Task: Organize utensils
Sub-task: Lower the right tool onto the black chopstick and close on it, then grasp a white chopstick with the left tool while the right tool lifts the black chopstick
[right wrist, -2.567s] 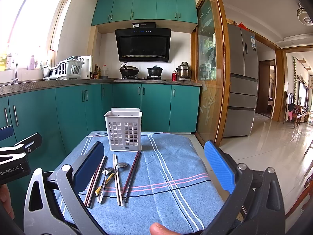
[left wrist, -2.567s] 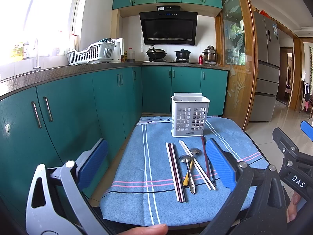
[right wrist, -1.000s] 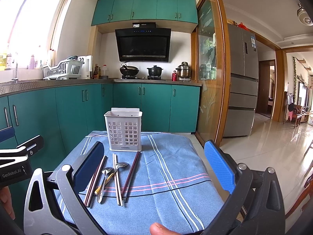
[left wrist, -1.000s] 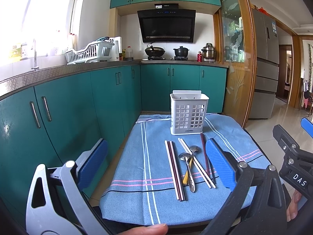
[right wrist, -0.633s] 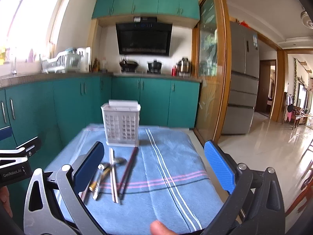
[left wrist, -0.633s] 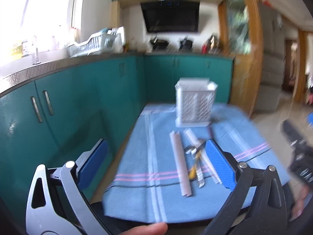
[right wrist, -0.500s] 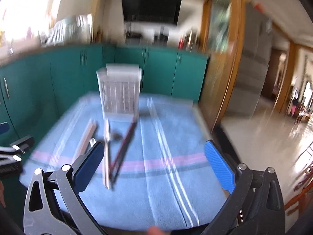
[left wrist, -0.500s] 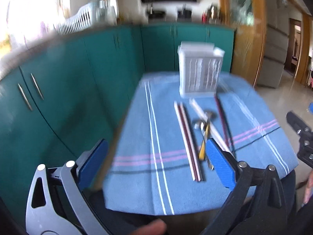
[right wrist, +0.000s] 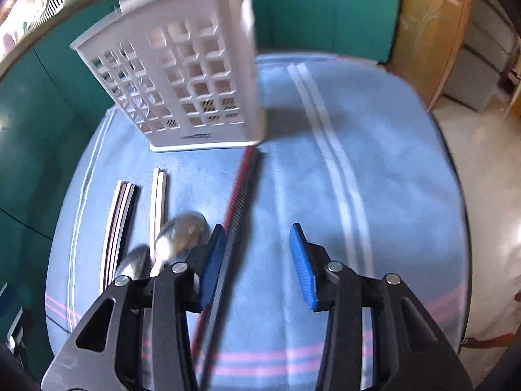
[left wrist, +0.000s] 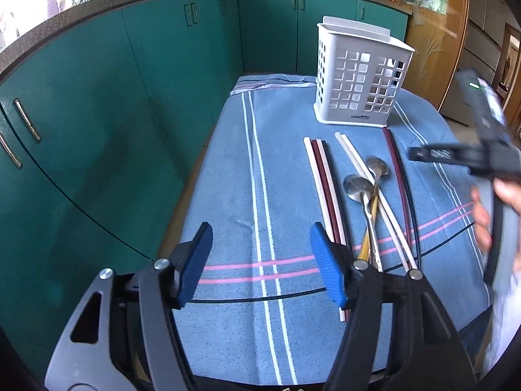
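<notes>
A white slotted utensil holder point(left wrist: 361, 75) stands at the far end of a blue striped cloth point(left wrist: 228, 163); it also shows in the right wrist view point(right wrist: 182, 84). In front of it lie pink-and-maroon chopsticks point(left wrist: 322, 182), white chopsticks point(left wrist: 368, 179), two metal spoons point(left wrist: 361, 185) and a dark red and black chopstick pair point(left wrist: 399, 176). My left gripper point(left wrist: 260, 264) is open and empty over the cloth's near left. My right gripper point(right wrist: 257, 260) is open, low over the cloth, with the dark pair point(right wrist: 237, 208) just inside its left finger point(right wrist: 211, 260). The spoons point(right wrist: 179, 231) lie to its left.
Teal cabinets point(left wrist: 114, 81) run close along the cloth's left and far sides. The right gripper's body and the hand holding it point(left wrist: 488, 169) hang over the cloth's right side in the left wrist view. Tiled floor point(right wrist: 488, 179) lies beyond the right edge.
Both grippers have tilted down and moved forward over the cloth. The right one has dropped close to the dark chopstick pair and the holder. Both stay open.
</notes>
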A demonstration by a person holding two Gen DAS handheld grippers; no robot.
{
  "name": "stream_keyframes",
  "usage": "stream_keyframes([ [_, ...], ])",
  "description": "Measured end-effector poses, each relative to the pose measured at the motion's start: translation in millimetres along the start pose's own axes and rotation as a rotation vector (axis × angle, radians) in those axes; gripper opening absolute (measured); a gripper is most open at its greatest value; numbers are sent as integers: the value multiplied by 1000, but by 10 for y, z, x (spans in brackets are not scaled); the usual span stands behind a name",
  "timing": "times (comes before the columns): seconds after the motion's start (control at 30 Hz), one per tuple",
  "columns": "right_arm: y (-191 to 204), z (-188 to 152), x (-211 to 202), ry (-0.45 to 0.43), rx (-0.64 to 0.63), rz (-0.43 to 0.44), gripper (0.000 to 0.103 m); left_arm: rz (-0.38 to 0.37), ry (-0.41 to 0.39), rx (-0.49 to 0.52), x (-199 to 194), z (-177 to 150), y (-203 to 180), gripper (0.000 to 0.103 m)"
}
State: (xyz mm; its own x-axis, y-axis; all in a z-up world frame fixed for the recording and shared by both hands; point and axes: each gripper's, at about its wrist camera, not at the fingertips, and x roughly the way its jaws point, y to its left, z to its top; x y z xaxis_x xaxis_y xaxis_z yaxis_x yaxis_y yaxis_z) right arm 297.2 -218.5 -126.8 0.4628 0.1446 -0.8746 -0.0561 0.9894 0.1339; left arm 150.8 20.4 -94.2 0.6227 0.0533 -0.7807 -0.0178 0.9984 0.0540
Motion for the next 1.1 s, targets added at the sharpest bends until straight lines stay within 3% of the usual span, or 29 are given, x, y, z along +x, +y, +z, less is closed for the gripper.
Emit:
stream_keyframes([
  [0.1, 174, 30, 213, 63, -43, -42, 42, 13, 18, -10, 123, 57, 42, 62],
  [0.2, 267, -41, 241, 50, -92, -79, 28, -9, 42, -17, 259, 129, 25, 62],
  [0.23, 250, -73, 223, 52, -84, -56, 17, -29, 54, -12, 326, 168, -5, 62],
  [0.37, 58, -196, 100, 47, -38, -34, 12, -79, 106, 2, 557, 294, -156, 61],
  [0.53, -278, -330, -363, -24, 52, 50, 13, -101, 97, 5, 608, 344, -253, 61],
  [0.6, -387, -330, -486, -41, 74, 88, 25, -103, 99, 3, 640, 362, -276, 61],
  [0.63, -441, -351, -546, -49, 88, 106, 56, -103, 98, 2, 636, 363, -272, 62],
  [0.67, -462, -330, -597, -68, 99, 101, 67, -100, 95, 1, 638, 371, -276, 64],
  [0.73, -510, -334, -636, -100, 95, 27, 66, -94, 90, 2, 626, 373, -272, 65],
  [0.8, -534, -293, -606, -98, 90, -31, 63, -85, 94, 7, 650, 386, -275, 65],
  [0.93, -592, -147, -335, -46, 51, -76, 39, -71, 100, 6, 694, 396, -263, 65],
  [1.1, -427, 61, 166, 29, -23, -136, 30, -83, 122, 29, 897, 623, -299, 64],
])
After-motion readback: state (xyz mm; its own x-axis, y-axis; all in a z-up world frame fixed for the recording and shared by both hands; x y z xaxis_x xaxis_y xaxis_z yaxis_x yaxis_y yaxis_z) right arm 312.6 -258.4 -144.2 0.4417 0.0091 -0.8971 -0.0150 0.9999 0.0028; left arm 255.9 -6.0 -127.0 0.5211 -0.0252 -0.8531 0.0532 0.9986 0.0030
